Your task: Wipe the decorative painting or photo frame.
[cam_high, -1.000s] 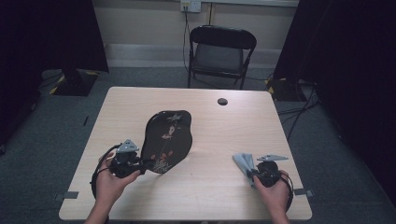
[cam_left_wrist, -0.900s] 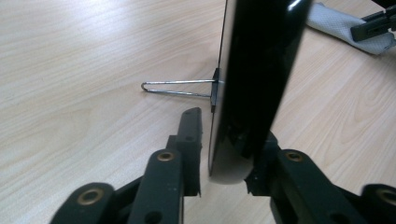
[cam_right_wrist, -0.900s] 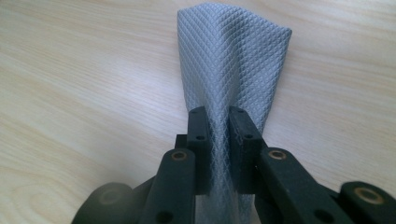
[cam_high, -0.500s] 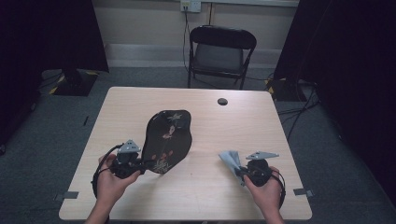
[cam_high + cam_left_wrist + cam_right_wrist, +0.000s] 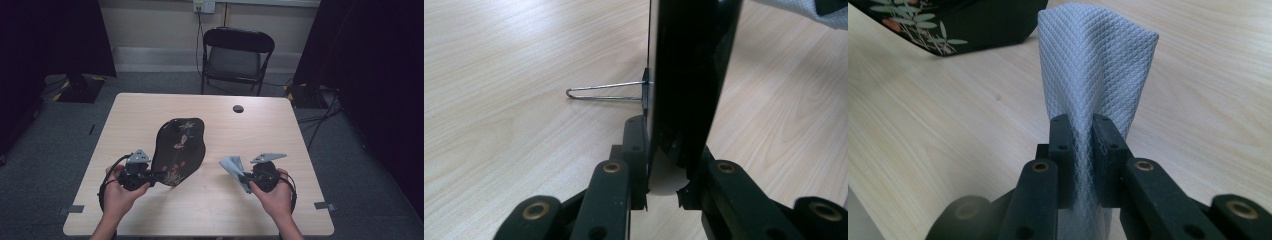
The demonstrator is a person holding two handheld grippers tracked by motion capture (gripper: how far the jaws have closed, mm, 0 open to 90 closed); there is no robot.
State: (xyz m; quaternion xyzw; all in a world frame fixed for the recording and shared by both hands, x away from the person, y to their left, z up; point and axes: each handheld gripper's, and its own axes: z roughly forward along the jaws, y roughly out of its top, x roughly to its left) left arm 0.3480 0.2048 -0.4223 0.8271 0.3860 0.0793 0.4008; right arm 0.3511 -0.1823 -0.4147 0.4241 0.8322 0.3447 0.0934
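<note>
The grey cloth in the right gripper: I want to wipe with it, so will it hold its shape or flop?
The grey cloth probably flops: it folds over itself above the right gripper, whose jaws pinch it flat. It looks light, standing up from that thin pinch. Its waffle weave likely grips rather than slides on the black tray.

The black lacquered tray (image 5: 179, 150) bore a painted pattern of leaves and small red-orange flowers on its glossy face. It stood tilted up on one edge, near the front left of the desk (image 5: 150, 115), its lower rim clamped between black jaws. A thin wire loop (image 5: 604, 93) stuck out from its back. Well apart to its right, a pale blue-grey cloth (image 5: 235, 170) with a fine diamond weave was pinched folded, held clear of the desk.
</note>
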